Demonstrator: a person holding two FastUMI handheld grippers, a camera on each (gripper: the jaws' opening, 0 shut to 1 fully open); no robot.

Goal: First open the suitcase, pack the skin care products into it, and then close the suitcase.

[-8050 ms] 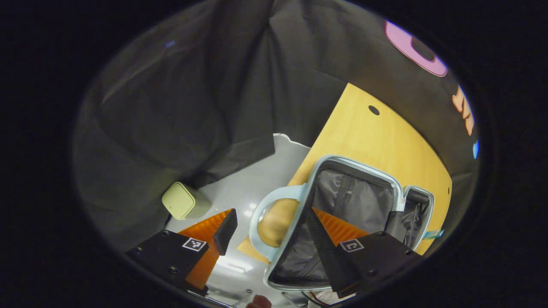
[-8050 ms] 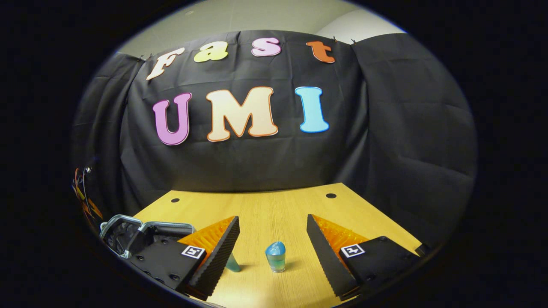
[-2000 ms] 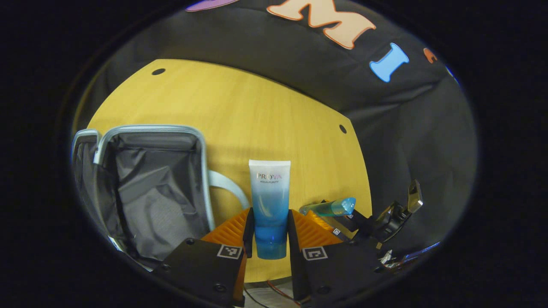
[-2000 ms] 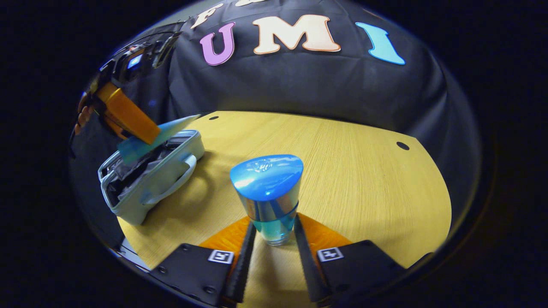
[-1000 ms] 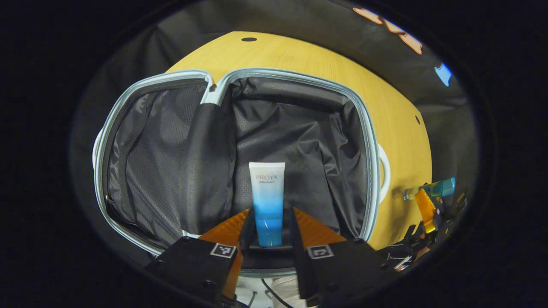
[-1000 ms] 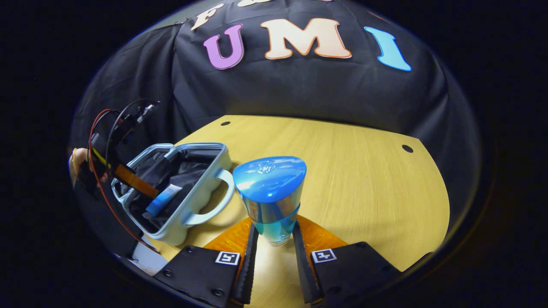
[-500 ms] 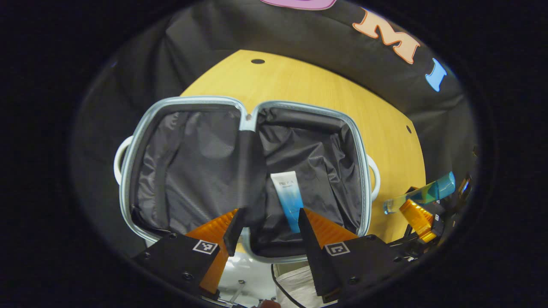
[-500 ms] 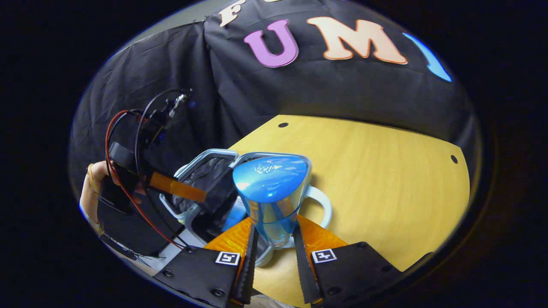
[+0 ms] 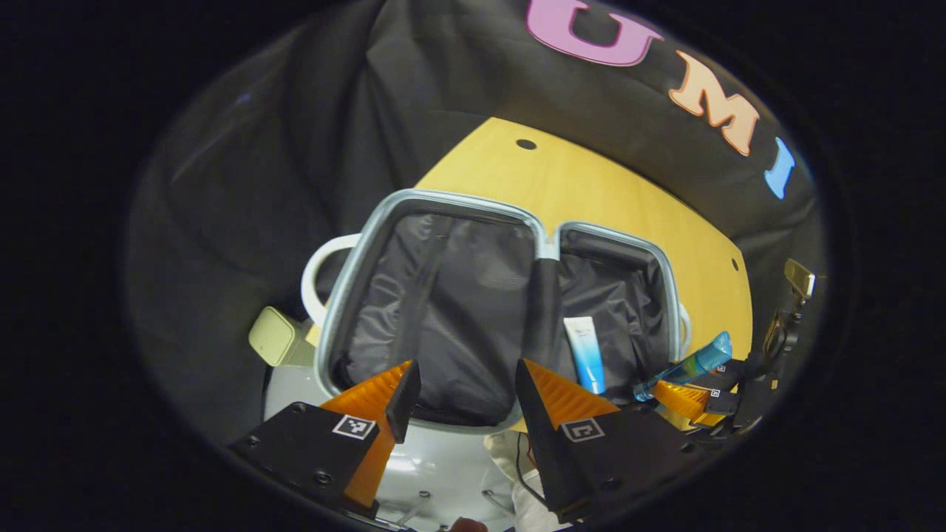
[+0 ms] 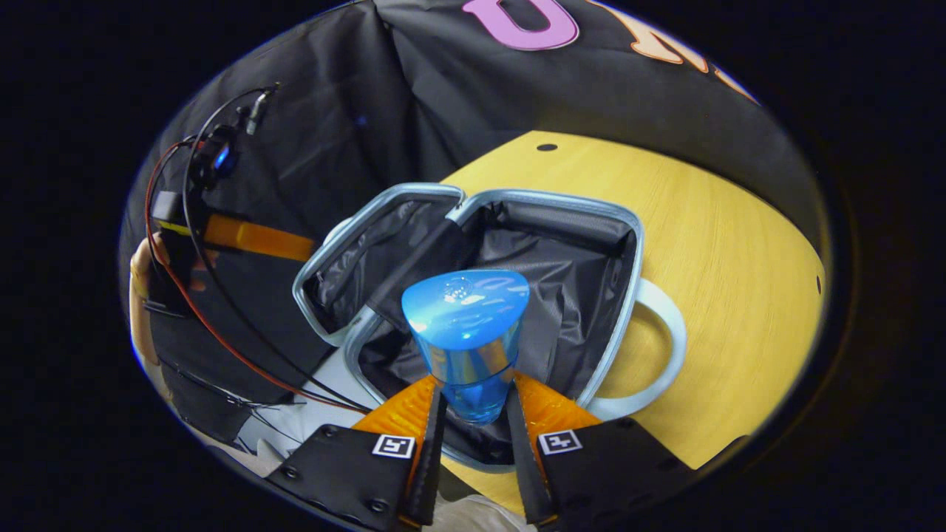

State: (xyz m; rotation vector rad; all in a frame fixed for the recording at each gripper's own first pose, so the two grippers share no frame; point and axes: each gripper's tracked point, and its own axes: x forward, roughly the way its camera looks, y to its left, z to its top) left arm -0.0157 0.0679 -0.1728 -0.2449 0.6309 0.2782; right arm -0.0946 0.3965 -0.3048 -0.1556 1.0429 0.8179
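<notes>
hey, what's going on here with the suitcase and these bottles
A person is packing skin care products into an open suitcase on a wooden table, with a gripper in each hand. A tube lies in the suitcase's right half. The left gripper is open with nothing between its fingers. The right gripper holds a blue-capped bottle over the open suitcase, not yet let go.

Each gripper has a black, wedge-shaped body studded with small round screws, and every finger mount bears a square black-and-white marker. Red and black cables loop off the left gripper [image 10: 244,236]. The hand [image 10: 140,284] gripping it wears a thin bracelet.
</notes>
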